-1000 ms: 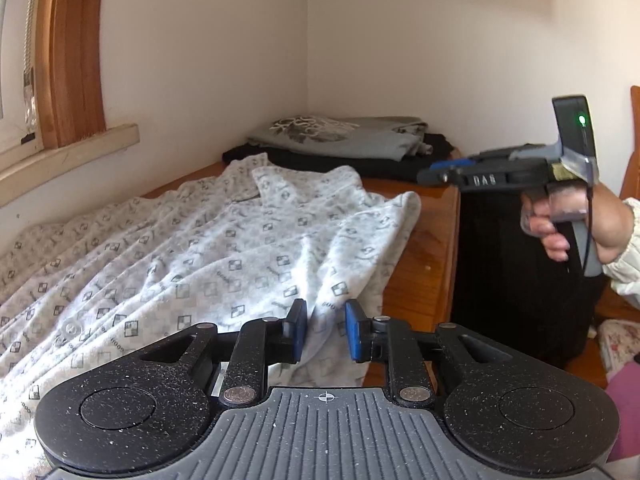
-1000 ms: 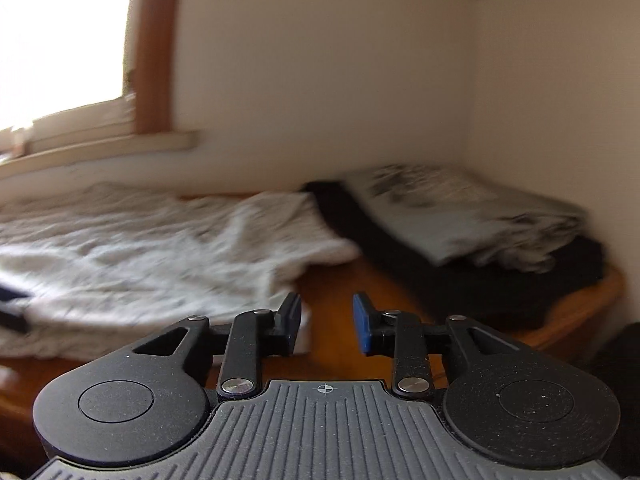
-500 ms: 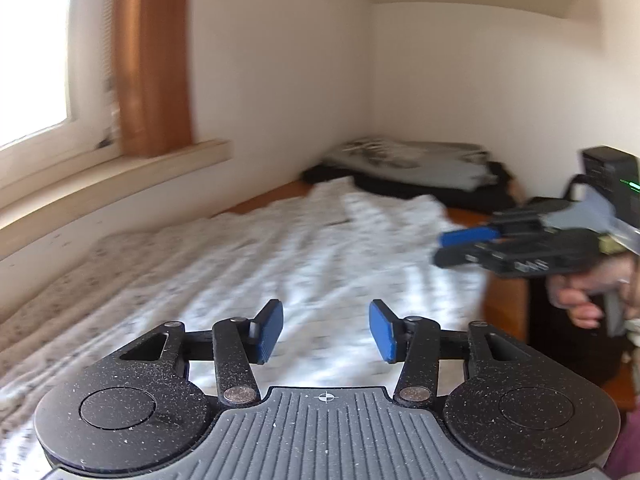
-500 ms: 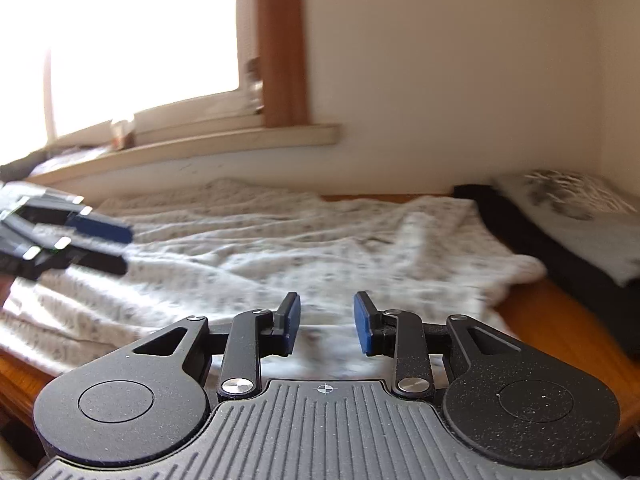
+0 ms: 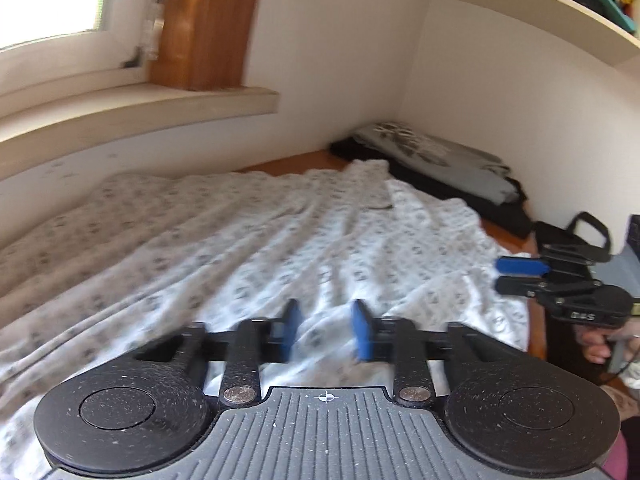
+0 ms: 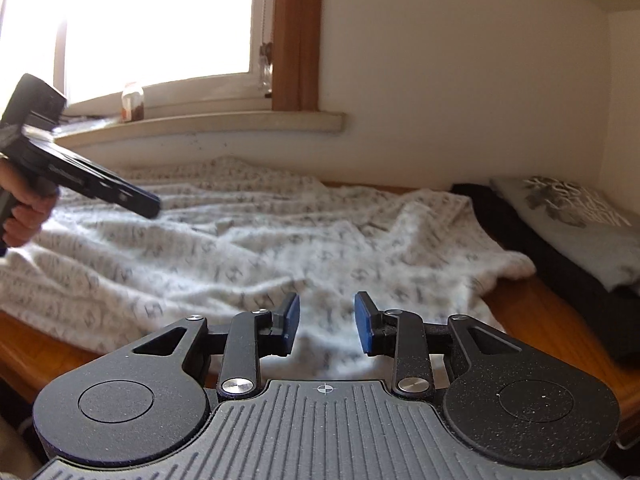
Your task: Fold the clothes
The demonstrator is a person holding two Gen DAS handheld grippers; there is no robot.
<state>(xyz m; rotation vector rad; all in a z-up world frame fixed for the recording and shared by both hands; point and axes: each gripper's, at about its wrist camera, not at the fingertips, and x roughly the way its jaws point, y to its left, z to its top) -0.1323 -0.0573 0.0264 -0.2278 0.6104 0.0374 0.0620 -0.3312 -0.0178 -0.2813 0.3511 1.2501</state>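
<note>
A white garment with a small grey print [image 5: 256, 248] lies spread and wrinkled over the wooden table; it also shows in the right wrist view [image 6: 256, 248]. My left gripper [image 5: 325, 330] is open and empty, hovering above the garment's near side. It also shows in the right wrist view [image 6: 154, 208] at the left, above the cloth. My right gripper [image 6: 326, 328] is open and empty above the garment's near edge. It also shows in the left wrist view [image 5: 508, 276], at the garment's right edge.
A folded grey shirt [image 5: 448, 160] lies on folded black clothes [image 5: 472, 204] at the table's far corner, also in the right wrist view [image 6: 580, 220]. A window sill [image 6: 208, 126] with a small jar [image 6: 133, 101] runs along the wall. Bare wooden table [image 6: 532, 308] shows at the right.
Both grippers have swung left toward the window and come down nearer the garment. The left gripper's jaws widened from one second ago, then narrowed a little.
</note>
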